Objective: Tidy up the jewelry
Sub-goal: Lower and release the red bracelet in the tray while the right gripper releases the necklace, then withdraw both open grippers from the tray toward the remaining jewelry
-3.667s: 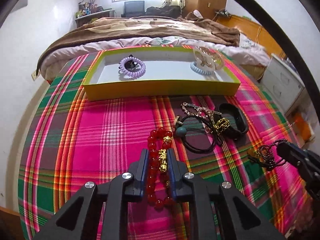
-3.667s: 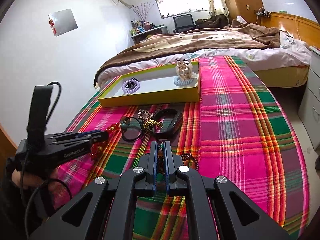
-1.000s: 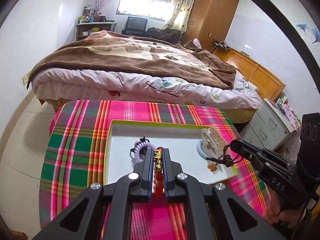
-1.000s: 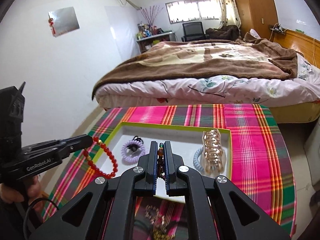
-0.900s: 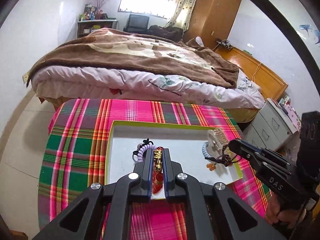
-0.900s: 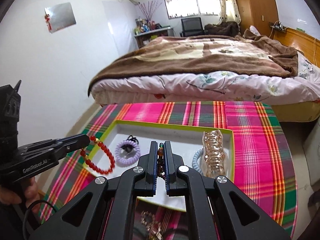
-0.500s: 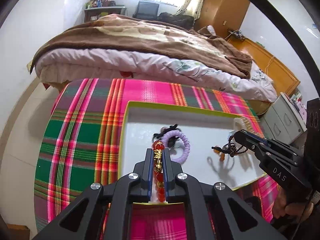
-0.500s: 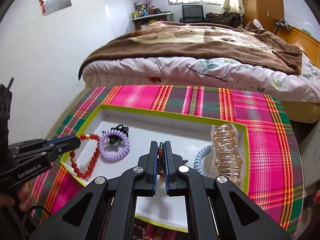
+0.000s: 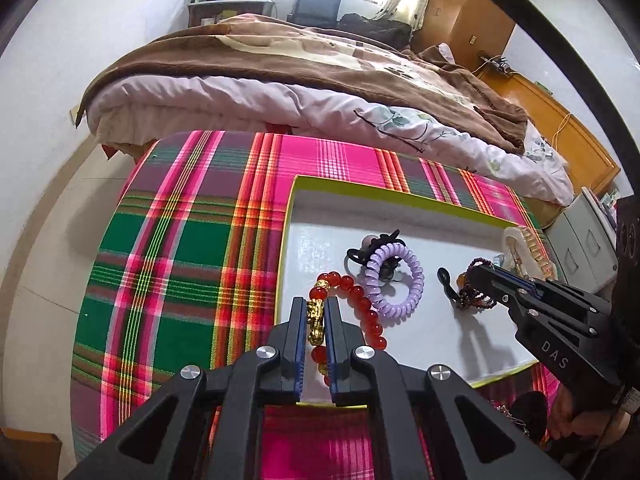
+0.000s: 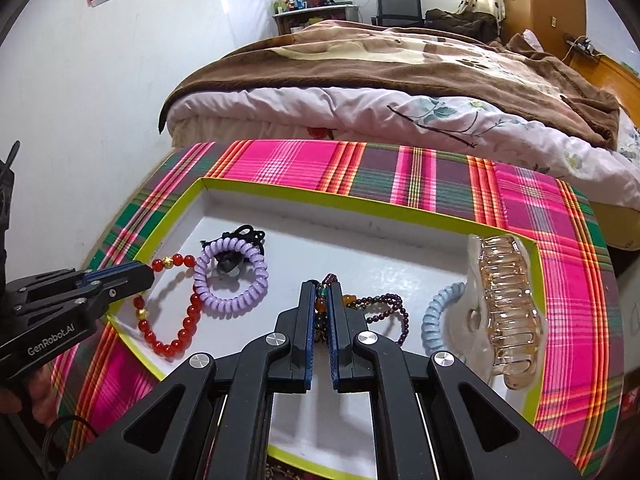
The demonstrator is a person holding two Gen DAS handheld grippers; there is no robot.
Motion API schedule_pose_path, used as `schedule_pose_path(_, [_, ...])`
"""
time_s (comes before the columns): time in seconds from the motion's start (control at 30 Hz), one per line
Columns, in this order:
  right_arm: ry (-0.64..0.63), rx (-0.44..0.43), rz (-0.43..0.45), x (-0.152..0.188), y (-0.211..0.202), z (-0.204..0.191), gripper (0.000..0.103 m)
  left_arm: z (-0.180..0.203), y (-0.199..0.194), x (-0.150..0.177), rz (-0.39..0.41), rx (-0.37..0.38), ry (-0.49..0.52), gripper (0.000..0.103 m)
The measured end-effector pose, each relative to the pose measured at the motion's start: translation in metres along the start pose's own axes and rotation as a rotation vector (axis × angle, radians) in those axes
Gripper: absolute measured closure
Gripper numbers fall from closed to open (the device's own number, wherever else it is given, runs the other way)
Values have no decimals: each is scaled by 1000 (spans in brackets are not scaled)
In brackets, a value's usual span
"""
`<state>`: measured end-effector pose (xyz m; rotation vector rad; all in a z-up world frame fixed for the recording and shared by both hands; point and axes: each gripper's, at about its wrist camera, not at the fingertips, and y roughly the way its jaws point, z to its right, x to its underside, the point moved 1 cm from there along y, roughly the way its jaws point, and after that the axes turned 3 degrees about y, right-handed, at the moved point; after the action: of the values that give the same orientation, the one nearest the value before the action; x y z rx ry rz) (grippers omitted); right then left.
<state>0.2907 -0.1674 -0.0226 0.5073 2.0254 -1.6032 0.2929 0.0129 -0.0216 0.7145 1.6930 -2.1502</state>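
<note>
A white tray with a yellow-green rim (image 9: 360, 190) (image 10: 360, 202) lies on a plaid cloth. My left gripper (image 9: 316, 308) (image 10: 140, 270) is shut on a red bead bracelet (image 9: 360, 296) (image 10: 176, 340) with a gold charm, whose loop rests on the tray's left floor. My right gripper (image 10: 321, 292) (image 9: 474, 276) is shut on a dark bead bracelet (image 10: 384, 304) (image 9: 472, 298), low over the tray's middle. A purple coil tie (image 9: 394, 276) (image 10: 232, 280) on a black tie lies between them.
A clear amber hair claw (image 10: 506, 300) and a blue coil tie (image 10: 436, 320) sit at the tray's right end. Dark jewelry (image 9: 528, 408) lies on the plaid cloth (image 9: 180, 260) near the tray's front right. A bed (image 10: 400, 80) stands right behind the table.
Both grippers have come down and forward into the tray. The red bracelet now rests on the tray floor, and the dark bracelet is lowered onto it.
</note>
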Motion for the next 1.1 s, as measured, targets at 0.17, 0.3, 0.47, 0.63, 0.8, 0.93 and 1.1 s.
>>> schedule_pose_path(0.17, [12, 8, -7, 2, 1, 1, 90, 2, -2, -1, -2, 0, -1, 94])
schedule_pose_path(0.3, [9, 8, -2, 5, -2, 0, 87, 6, -5, 0, 0, -6, 3, 80])
schedule_pose_path(0.47, [15, -4, 16, 6, -10, -2, 70, 10, -13, 4, 14, -12, 5, 64])
schedule_pose_path(0.63, [25, -18, 44, 9, -27, -3, 62, 16, -23, 7, 30, -13, 9, 53])
schedule_pose_path(0.8, [29, -32, 77, 17, -49, -2, 62, 23, -40, 16, 50, -4, 24, 51])
schedule_pose_path(0.93, [48, -52, 110, 27, -71, 3, 62, 30, -55, 25, 71, 11, 32, 45])
schedule_pose_path(1.1, [61, -70, 147, 48, -96, 12, 62, 38, -71, 41, 90, 32, 38, 43])
